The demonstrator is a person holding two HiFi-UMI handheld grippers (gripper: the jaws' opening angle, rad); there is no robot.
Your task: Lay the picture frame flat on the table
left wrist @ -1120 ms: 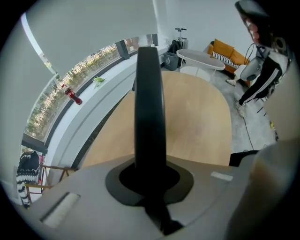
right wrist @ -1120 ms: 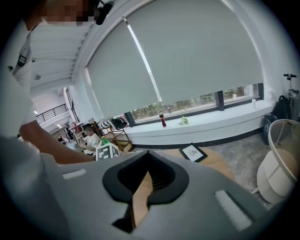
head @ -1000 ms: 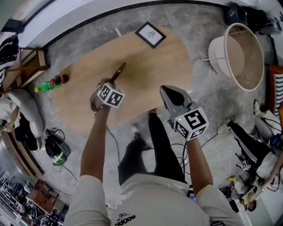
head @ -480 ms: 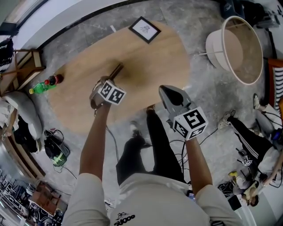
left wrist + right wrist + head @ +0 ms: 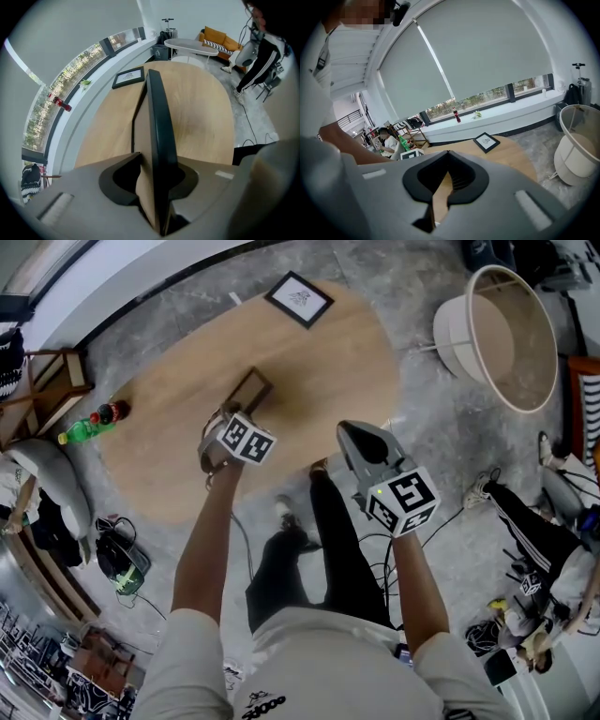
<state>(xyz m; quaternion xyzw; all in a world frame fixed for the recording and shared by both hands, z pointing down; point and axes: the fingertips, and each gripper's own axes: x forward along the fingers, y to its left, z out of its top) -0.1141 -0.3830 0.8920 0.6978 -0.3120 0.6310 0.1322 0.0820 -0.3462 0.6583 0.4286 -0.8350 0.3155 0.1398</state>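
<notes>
My left gripper [image 5: 232,418] reaches over the oval wooden table [image 5: 319,371] with a picture frame [image 5: 248,390] between its jaws. The jaws are opening, though both still touch the frame. In the left gripper view the picture frame [image 5: 157,136] runs edge-on through the left gripper [image 5: 157,187], its black rim to the right and brown back to the left, its far end down by the tabletop. My right gripper [image 5: 361,435] hangs off the table's near edge, shut and empty. A second black frame [image 5: 298,299] lies flat at the table's far end.
Two bottles [image 5: 89,425] stand past the table's left end beside a wooden shelf [image 5: 52,390]. A large round white tub [image 5: 497,334] stands on the floor to the right. People sit at the floor's right [image 5: 544,568] and left edges. Cables lie by my feet.
The frame in my left gripper has tipped from a thin edge-on line to showing its broad brown back, leaning toward the tabletop. The right gripper has stayed put.
</notes>
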